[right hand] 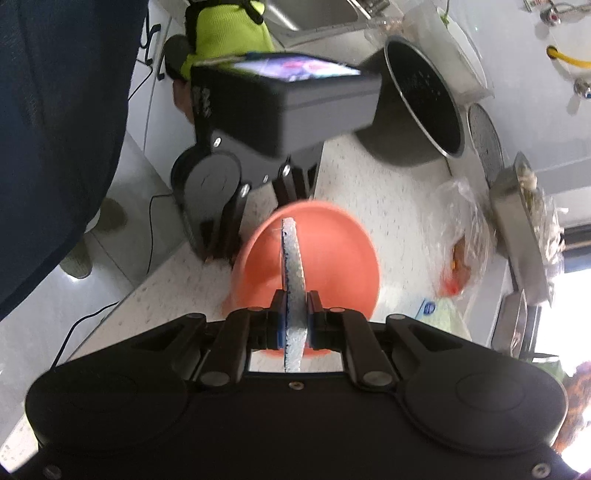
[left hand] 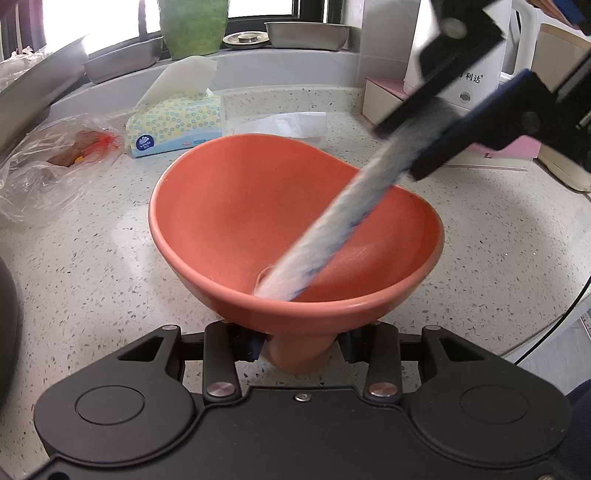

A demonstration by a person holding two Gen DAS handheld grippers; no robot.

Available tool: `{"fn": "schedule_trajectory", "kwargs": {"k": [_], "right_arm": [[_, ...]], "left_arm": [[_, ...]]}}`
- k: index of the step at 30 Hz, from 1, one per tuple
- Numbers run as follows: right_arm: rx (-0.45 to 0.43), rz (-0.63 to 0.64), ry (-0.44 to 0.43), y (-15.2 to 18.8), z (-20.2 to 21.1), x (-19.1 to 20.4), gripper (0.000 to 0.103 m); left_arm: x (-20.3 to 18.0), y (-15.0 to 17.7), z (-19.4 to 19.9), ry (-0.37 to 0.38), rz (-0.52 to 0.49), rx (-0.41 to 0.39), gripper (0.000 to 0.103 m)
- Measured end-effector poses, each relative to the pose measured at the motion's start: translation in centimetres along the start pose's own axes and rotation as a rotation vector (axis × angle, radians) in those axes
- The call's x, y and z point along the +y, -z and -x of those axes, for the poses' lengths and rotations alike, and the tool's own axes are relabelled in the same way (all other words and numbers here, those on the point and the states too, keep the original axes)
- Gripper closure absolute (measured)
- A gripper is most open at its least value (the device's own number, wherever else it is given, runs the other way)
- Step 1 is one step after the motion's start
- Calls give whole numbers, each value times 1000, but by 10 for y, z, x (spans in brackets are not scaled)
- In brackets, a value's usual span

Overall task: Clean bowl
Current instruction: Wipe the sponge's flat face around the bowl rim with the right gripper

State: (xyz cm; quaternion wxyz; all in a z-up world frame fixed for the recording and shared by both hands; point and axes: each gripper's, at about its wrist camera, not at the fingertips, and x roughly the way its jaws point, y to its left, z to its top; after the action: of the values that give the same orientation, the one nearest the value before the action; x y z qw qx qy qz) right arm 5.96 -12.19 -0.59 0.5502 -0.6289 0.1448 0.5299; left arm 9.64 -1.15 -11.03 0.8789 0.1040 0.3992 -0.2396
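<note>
My left gripper [left hand: 301,349] clamps the foot of the orange bowl [left hand: 258,206], holding it tilted above the speckled counter [left hand: 92,266]. My right gripper [right hand: 295,325] is closed on a flat scouring pad [right hand: 293,258], whose far end reaches inside the bowl.

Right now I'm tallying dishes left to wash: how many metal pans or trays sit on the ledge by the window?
3 in the left wrist view: a rectangular pan at the back right, a tray left of the green vase, and a larger one at the far left edge. More may sit out of frame.
</note>
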Motion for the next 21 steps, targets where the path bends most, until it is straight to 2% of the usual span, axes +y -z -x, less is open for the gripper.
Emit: {"fn": "schedule_trajectory", "kwargs": {"k": [5,13,16,17,21], "right_arm": [[-12,16,31,-9,-13,-11,91],[2,-76,84,2,-21,-34,89],[9,-132,104,11,-21,-41,88],[13,-170,113,16,-21,-44,84],[10,-291,111,29,-25,-50,80]], "left_arm": [[3,-1,-3,-3,6,-5,64],[6,-1,-7,-4,6,-10,64],[6,1,-6,-5,5,-13,65],[5,2,-6,-5,4,-14,64],[3,5,-4,-4,-1,-15,65]]}}
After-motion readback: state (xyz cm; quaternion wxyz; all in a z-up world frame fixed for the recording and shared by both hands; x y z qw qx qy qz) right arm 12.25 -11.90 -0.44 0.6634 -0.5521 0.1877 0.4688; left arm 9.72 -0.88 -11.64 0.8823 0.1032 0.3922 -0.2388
